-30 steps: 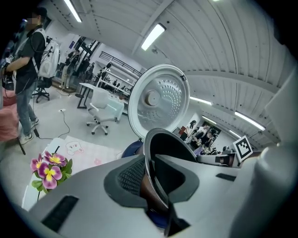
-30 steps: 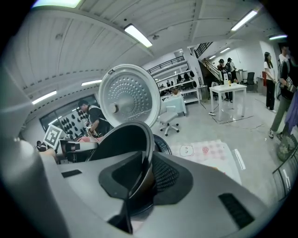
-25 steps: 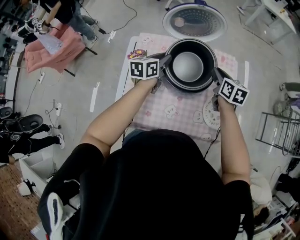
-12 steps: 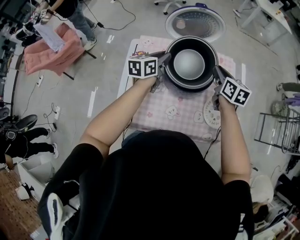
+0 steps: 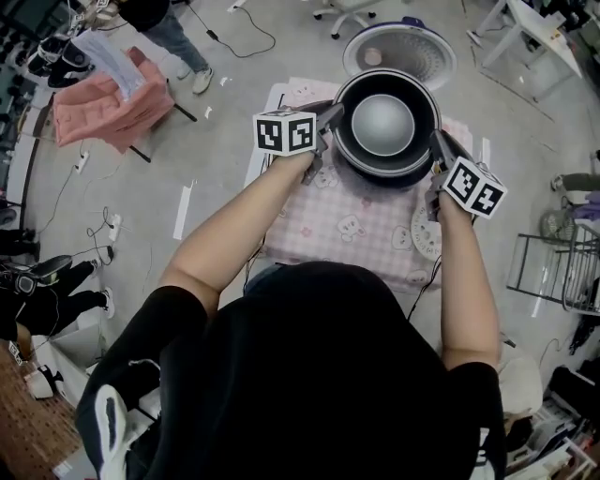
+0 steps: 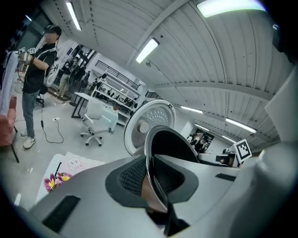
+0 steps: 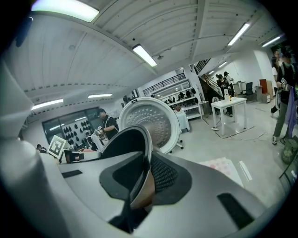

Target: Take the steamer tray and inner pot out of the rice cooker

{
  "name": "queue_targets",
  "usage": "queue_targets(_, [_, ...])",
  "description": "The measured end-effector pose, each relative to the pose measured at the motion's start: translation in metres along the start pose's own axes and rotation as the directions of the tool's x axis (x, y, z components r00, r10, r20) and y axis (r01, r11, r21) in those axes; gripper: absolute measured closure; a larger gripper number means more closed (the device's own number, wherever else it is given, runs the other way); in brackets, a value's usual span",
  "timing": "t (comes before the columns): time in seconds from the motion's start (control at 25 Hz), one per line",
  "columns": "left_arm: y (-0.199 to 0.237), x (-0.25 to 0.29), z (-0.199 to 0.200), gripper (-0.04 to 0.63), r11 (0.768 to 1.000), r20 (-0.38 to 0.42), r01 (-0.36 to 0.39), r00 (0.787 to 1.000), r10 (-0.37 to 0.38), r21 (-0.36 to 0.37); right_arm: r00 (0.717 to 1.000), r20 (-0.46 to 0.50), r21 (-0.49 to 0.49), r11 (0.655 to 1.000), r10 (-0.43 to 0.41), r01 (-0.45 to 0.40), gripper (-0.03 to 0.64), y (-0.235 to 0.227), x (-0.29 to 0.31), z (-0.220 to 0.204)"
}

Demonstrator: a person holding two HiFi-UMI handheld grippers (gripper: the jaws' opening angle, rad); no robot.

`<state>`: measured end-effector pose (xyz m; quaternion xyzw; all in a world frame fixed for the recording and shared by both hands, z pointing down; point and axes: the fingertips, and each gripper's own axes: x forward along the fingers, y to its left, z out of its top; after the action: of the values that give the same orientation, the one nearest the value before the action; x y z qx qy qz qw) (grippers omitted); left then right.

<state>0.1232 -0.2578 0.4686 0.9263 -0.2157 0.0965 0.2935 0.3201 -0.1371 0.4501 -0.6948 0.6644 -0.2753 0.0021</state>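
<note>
Grey concrete floor runs all round a small table [image 5: 272, 187] laid with a pink checked cloth [image 5: 347, 220] printed with little cartoon figures. At the cloth's far end is the inner pot [image 5: 382, 125], dark outside and pale grey inside, with its mouth facing up. It is carried between both tools above the rice cooker [image 5: 394, 178], of which only a dark edge shows under the pot. I can't tell whether the pot is fully clear of it.

The left gripper [image 6: 153, 176] is nipped down on the pot's left rim. Its jaws are nearly together, with one ribbed pad outside the wall and the other inside, so only the thin metal edge separates them. The right gripper [image 7: 142, 179] has the same narrow pinch on the opposite rim. Both marker cubes sit just outside the pot, with the person's forearms reaching forward to them.

Behind the pot the cooker's round lid [image 5: 403, 42] stands open, its dimpled silver underside showing. The white perforated steamer tray [image 5: 419, 230] lies flat on the cloth near the right forearm, part of it hidden by that arm.

Further out, a pink-draped stand [image 5: 103, 98] is off to the left with a person [image 5: 164, 19] beside it. A wire rack [image 5: 562, 272] stands to the right.
</note>
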Motion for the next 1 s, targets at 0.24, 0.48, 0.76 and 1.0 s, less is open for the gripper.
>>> queue_targets(0.24, [0.002, -0.020, 0.012, 0.529, 1.000, 0.034, -0.013, 0.999, 0.013, 0.000, 0.999, 0.027, -0.001, 1.000, 0.025, -0.025, 0.557, 0.019, -0.002, 0.011])
queue_targets(0.48, [0.014, -0.044, 0.030, 0.532, 0.999, 0.077, -0.033, 0.996, 0.034, -0.020, 0.997, 0.027, 0.009, 0.997, 0.072, -0.072, 0.555, 0.044, 0.010, 0.015])
queue_targets(0.76, [0.032, -0.076, 0.043, 0.534, 0.997, 0.116, -0.076, 0.990, 0.078, -0.021, 0.991, 0.005, -0.002, 0.991, 0.135, -0.135, 0.557, 0.077, 0.029, 0.014])
queue_targets(1.0, [0.060, -0.118, 0.037, 0.532, 0.989, 0.134, -0.139, 0.980, 0.144, -0.047, 0.978, -0.030, -0.014, 0.979, 0.205, -0.205, 0.558, 0.119, 0.049, 0.005])
